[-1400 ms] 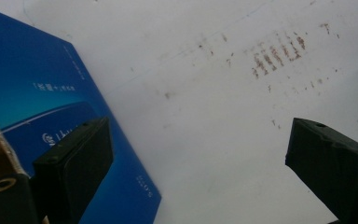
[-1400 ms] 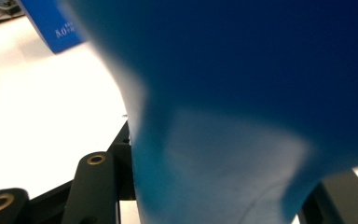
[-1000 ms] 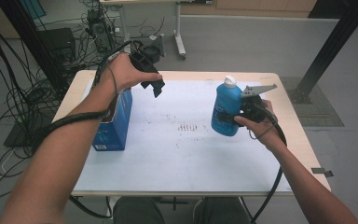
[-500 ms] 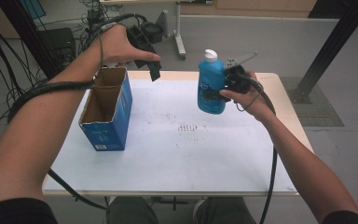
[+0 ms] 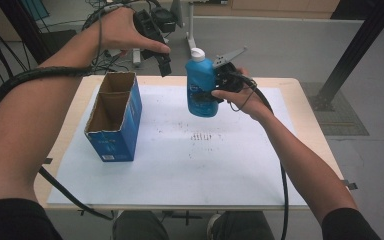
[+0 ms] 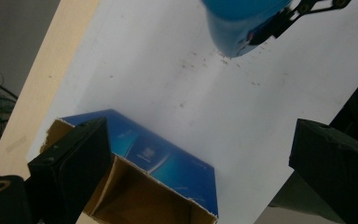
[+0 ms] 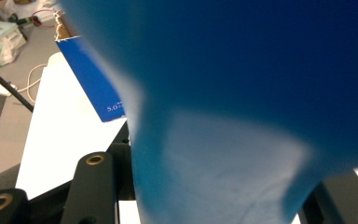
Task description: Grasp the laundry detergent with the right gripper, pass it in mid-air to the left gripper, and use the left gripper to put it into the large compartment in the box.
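My right tongs (image 5: 215, 92) clamp the rigid, slick blue bottle (image 5: 201, 87) mid-body; my left tongs (image 5: 162, 55) stand wide, empty.

Two black fingers (image 6: 70, 172) rise from the bottom corners of the frame, spread wide apart. Between them, at lower left, sits an open blue box (image 6: 168, 172) on a white counter (image 6: 135, 70). At the top right, the base of a blue bottle (image 6: 237, 28) is clamped by another gripper (image 6: 284, 21).
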`<action>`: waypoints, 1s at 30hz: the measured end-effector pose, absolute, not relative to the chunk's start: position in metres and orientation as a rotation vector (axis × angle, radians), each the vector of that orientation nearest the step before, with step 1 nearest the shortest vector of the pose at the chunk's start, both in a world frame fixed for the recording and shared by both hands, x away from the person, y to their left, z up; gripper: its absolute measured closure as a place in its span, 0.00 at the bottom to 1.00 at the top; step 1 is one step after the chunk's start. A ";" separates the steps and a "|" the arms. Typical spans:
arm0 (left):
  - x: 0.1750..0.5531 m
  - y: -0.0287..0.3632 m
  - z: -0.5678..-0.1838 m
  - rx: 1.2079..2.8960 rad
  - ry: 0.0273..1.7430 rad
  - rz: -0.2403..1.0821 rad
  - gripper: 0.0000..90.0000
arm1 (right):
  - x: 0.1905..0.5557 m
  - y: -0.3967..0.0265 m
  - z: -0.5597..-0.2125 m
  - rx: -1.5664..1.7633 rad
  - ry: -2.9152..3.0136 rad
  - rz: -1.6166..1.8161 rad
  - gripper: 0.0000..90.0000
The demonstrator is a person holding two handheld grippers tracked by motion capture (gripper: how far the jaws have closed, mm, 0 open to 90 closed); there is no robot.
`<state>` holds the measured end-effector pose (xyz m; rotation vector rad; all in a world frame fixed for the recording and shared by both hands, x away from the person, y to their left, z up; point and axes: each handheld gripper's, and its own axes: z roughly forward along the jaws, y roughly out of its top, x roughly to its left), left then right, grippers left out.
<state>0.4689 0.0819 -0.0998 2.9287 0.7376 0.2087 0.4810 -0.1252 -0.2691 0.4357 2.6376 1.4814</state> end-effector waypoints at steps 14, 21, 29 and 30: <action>0.452 0.074 -0.099 2.975 0.631 0.156 0.07 | 0.466 -0.082 -0.284 0.284 2.706 1.580 0.49; 0.445 0.072 -0.104 3.006 0.591 0.130 0.07 | 0.460 -0.068 -0.290 0.235 2.726 1.602 0.49; 0.440 0.067 -0.113 3.028 0.520 0.076 0.06 | 0.452 -0.057 -0.292 0.125 2.739 1.635 0.49; 0.440 0.067 -0.113 3.028 0.520 0.076 0.06 | 0.452 -0.057 -0.292 0.125 2.739 1.635 0.49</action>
